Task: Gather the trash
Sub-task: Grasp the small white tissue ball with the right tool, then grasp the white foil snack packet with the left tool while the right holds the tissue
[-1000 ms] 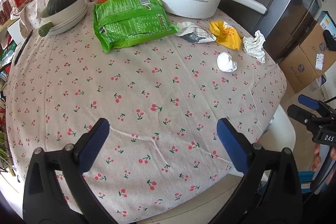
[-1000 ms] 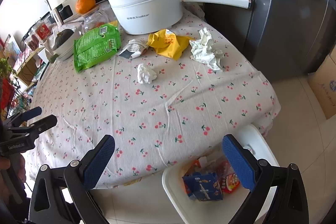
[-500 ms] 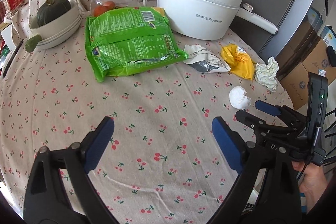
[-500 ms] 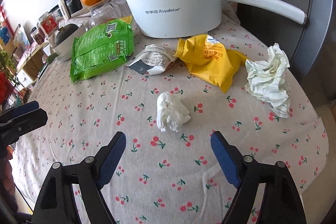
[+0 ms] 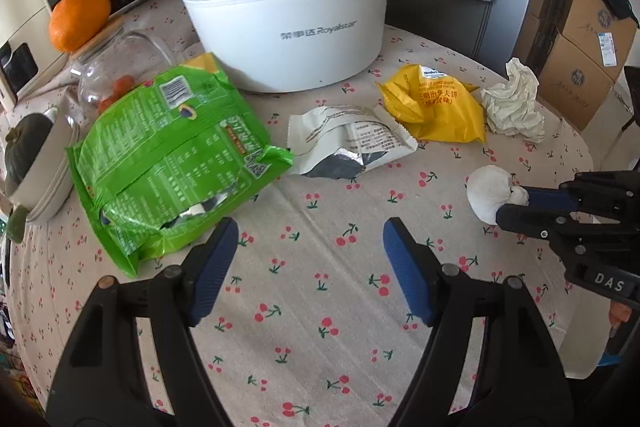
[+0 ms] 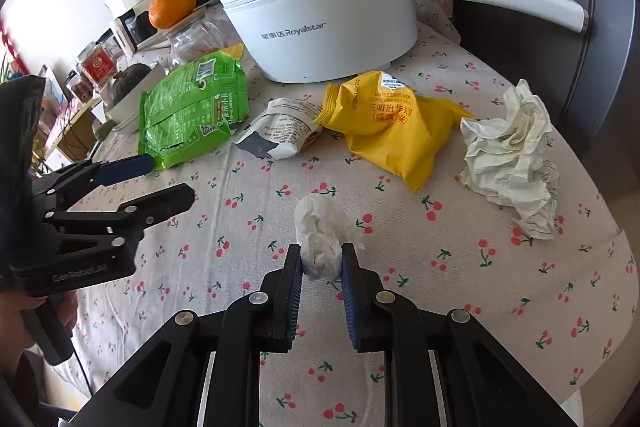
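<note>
My right gripper (image 6: 321, 259) is shut on a small white tissue ball (image 6: 320, 231) lying on the cherry-print tablecloth; the ball also shows in the left wrist view (image 5: 488, 193) with the right gripper (image 5: 514, 205) on it. My left gripper (image 5: 310, 251) is open and empty, just right of a green snack bag (image 5: 172, 155). It also shows in the right wrist view (image 6: 160, 179). A white-and-silver wrapper (image 5: 348, 143), a yellow wrapper (image 5: 436, 107) and a crumpled paper (image 5: 514, 103) lie beyond, in front of the pot.
A large white pot (image 5: 288, 3) with a long handle stands at the back. A glass jar (image 5: 116, 67) with an orange (image 5: 78, 17) on top and a bowl with a green squash (image 5: 36, 155) stand at left. Cardboard boxes (image 5: 580, 39) are stacked off the table's right edge.
Both grippers moved forward over the table. My right gripper closed around the white tissue ball. My left gripper came close to the green bag and stayed open.
</note>
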Tool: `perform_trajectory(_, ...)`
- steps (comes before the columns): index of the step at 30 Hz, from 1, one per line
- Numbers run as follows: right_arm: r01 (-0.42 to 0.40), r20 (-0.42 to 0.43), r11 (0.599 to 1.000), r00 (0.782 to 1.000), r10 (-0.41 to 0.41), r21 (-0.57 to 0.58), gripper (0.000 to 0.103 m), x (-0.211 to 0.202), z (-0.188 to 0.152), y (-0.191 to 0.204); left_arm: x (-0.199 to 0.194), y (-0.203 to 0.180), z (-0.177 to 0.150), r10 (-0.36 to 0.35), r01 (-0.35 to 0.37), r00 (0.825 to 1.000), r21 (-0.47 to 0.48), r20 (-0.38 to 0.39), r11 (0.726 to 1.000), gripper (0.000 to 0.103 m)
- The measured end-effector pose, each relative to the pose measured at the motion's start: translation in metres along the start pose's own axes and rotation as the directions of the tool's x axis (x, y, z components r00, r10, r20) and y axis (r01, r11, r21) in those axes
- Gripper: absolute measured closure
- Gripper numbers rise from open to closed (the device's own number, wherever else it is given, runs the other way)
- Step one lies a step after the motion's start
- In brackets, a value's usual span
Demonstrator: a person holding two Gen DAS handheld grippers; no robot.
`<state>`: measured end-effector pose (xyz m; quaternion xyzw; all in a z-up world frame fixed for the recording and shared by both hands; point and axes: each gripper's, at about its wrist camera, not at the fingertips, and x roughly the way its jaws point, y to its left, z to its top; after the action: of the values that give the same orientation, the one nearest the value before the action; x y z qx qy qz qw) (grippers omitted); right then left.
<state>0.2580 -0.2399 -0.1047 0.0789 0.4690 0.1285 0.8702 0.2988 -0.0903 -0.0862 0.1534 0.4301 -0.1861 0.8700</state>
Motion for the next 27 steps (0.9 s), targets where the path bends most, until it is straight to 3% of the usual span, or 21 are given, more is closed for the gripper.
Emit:
perform_trajectory(10, 0.063, -0.019, 0.998, 0.998, -0.062, 0.016, 0.083, -0.024, -0.009, -0.042, 0.035, -0.058, 0.030, 0.003, -0.004, 1.000, 0.212, 0.007, 0.977, 0.043)
perform_trajectory(16, 0.063, -0.005, 0.997, 0.998, -0.063, 0.047, 0.083, -0.039, -0.011, -0.062, 0.058, -0.074, 0.036, 0.118, -0.111, 0.993, 0.261, -0.011, 0.959, 0.068)
perform_trajectory(17, 0.062, -0.001, 0.997, 0.998, -0.062, 0.052, 0.083, -0.041, -0.011, -0.064, 0.059, -0.075, 0.037, 0.134, -0.127, 0.991, 0.267, -0.008, 0.955, 0.078)
perform_trajectory(18, 0.064, 0.001, 0.996, 0.998, -0.065, 0.054, 0.083, -0.043, -0.011, -0.066, 0.060, -0.076, 0.037, 0.144, -0.137, 0.990, 0.268, -0.008, 0.954, 0.094)
perform_trajectory(19, 0.067, 0.002, 0.996, 0.998, -0.067, 0.055, 0.083, -0.045, -0.010, -0.068, 0.061, -0.075, 0.038, 0.149, -0.140, 0.989, 0.261, -0.018, 0.955, 0.098)
perform_trajectory(27, 0.080, 0.013, 0.995, 0.997, -0.081, 0.065, 0.083, -0.060, -0.014, -0.075, 0.027, -0.046, 0.035, 0.100, -0.101, 0.995, 0.115, 0.014, 0.988, 0.103)
